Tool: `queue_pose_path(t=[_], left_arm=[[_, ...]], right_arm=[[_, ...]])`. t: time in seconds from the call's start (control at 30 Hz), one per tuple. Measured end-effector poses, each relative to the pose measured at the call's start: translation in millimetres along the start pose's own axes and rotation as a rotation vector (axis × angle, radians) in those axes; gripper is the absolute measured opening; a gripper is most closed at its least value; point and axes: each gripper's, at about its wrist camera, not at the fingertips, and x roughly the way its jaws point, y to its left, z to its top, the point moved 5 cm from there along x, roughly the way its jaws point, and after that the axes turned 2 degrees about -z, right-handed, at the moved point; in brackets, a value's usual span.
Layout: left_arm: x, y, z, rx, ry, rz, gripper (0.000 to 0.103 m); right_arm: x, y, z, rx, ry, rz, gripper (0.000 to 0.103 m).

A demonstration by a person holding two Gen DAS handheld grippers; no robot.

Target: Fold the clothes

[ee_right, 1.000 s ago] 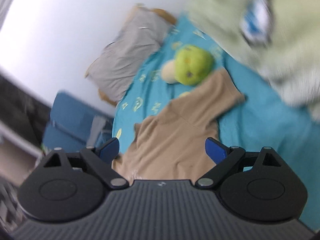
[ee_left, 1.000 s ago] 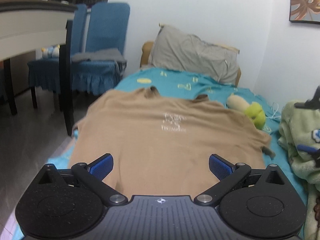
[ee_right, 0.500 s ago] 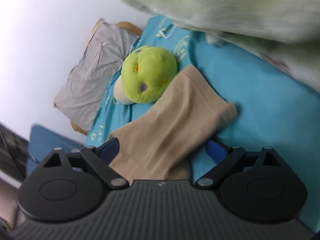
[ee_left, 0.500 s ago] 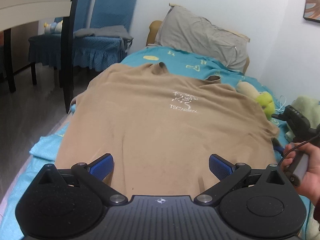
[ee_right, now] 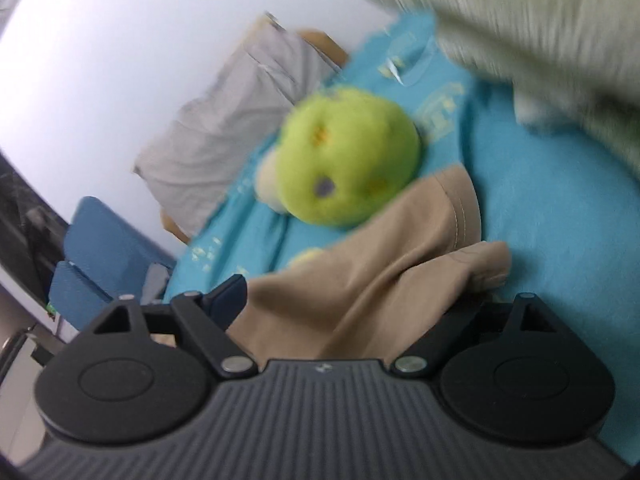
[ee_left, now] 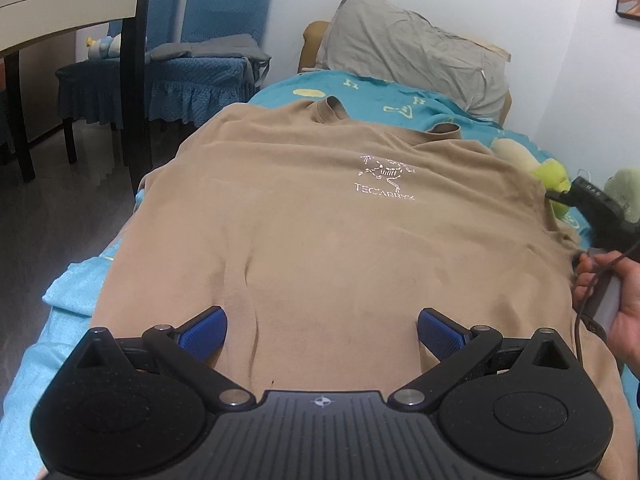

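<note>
Now lower and closer than a second ago: left gripper (ee_left: 322, 330) over the hem end of the tan T-shirt (ee_left: 328, 240), blue pads wide apart, nothing clamped. T-shirt spread flat on the teal bed (ee_left: 60, 320), collar toward the grey pillow (ee_left: 416, 64). Right gripper (ee_right: 352, 300) come down beside the green plush toy (ee_right: 348, 164), jaws closing around the bunched sleeve (ee_right: 400, 264), not yet pinching it.

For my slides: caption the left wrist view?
Open left tool over tan shirt spread on blue bed, pillow behind.
</note>
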Motion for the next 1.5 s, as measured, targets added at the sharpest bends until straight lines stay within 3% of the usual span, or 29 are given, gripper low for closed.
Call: queue_pose_path(t=[0.03,0.13,0.2,0.23,0.3,0.4,0.6,0.73,0.83,0.97,1.03,1.07,1.1,1.13,1.33,1.5], left_arm=[[0.3,-0.4,0.4,-0.002,0.002,0.005,0.103],[1.8,-2.0,1.9,0.002,0.001,0.024,0.103],[3.2,-2.5,2.0,0.008,-0.002,0.037,0.103],[3.6,-2.6,2.1,0.013,-0.004,0.043,0.103],[3.9,-2.4,3.2,0.018,-0.008,0.054,0.103],[1.1,1.1,9.3,0.016,-0.006,0.061,0.103],[-15.5,19.6,37.1,0.018,-0.057,0.137,0.102],[-29.9,43.4,49.7,0.010,-0.108,0.221,0.103],[-34.5,64.3,51.9,-0.033,-0.095,0.250,0.103],[-37.9,90.3,54.2,-0.126,-0.083,0.269,0.103],[-40.7,97.4,56.2,-0.166,-0.092,0.275,0.102],[-42.6,99.9,56.9,-0.181,-0.100,0.278,0.102],[-44.6,101.6,57.1,-0.190,-0.110,0.282,0.102],[-46.1,102.6,57.1,-0.194,-0.114,0.286,0.102],[-54.3,95.6,55.5,-0.183,-0.115,0.263,0.102],[-66.2,71.9,52.4,-0.115,-0.124,0.211,0.102]], right_arm=[[1.4,-1.8,0.1,0.009,-0.002,-0.014,0.086],[1.6,-4.3,-0.8,0.022,-0.019,-0.065,0.062],[1.1,1.2,-1.3,-0.013,-0.031,-0.084,0.016],[-1.8,7.5,-3.1,-0.057,-0.045,-0.080,0.010],[-13.4,30.2,-7.8,-0.209,-0.113,-0.068,0.010],[-28.3,77.9,-17.8,-0.445,-0.203,-0.121,0.009],[-65.7,210.0,-60.3,-0.781,-0.313,-0.064,0.009],[-51.9,269.5,-136.4,-0.935,-0.197,0.011,0.009],[-26.5,278.4,-198.7,-1.021,-0.066,0.010,0.010],[-0.1,260.1,-232.2,-0.993,0.096,-0.005,0.012],[4.5,257.5,-229.1,-0.953,0.146,0.009,0.022],[8.6,258.4,-224.2,-0.923,0.171,0.035,0.048],[1.9,259.0,-220.7,-0.893,0.182,0.064,0.083],[-5.4,263.2,-215.4,-0.878,0.165,0.086,0.094],[-76.0,277.4,-171.6,-0.808,0.152,0.155,0.097],[-169.2,269.6,-126.0,-0.674,0.172,0.162,0.097]])
